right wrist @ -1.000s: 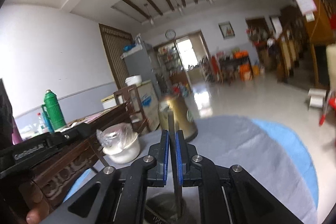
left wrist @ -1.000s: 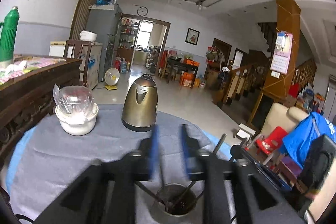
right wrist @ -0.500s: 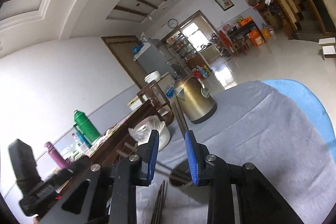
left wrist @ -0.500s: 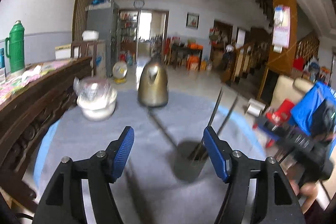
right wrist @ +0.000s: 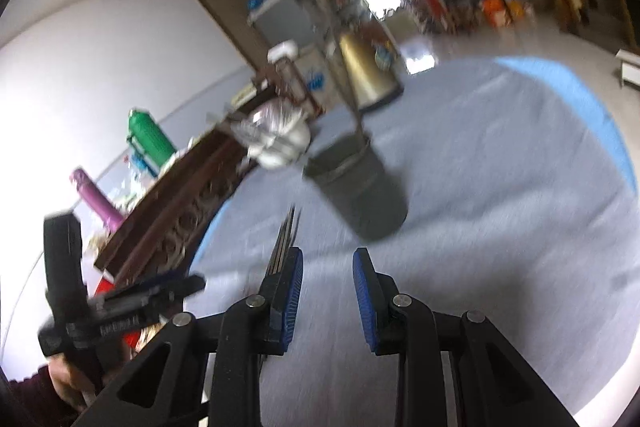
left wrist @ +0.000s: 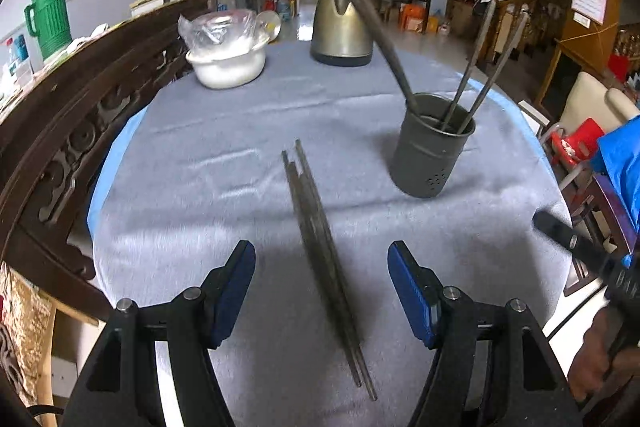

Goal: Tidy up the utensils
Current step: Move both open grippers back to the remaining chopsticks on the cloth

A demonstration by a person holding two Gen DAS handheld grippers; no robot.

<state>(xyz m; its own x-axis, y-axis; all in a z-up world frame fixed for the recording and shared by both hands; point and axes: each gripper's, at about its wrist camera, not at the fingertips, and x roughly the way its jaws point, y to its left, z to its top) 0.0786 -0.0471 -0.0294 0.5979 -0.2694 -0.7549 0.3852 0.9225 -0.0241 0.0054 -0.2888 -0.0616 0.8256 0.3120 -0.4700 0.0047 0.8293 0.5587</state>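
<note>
The step in hand looks like picking the next utensil off the table: a bundle of long, thin dark metal chopsticks [left wrist: 326, 267] lies flat on the cloth, near the dark grey perforated metal utensil cup [left wrist: 434, 155] and on the side of it toward the cameras. The left gripper [left wrist: 321, 291] stands with its blue pads wide apart, straddling the bundle without touching it; the right gripper [right wrist: 326, 301] has its pads moderately apart with nothing between them, the bundle just beside its left pad. To do this well, I would judge that one gripper should settle over a single stick (they lie pressed together, so taking just one may be fiddly) and close near its middle so it does not tip. The cup already holds three sticks leaning against its rim, so a new one should go in steeply. The round table wears a grey-blue felt cloth [left wrist: 224, 155]; beyond the cup stand a brass-coloured electric kettle [left wrist: 340, 23] and a white bowl covered in clear plastic [left wrist: 226, 55], then a tiled, cluttered living room.
</note>
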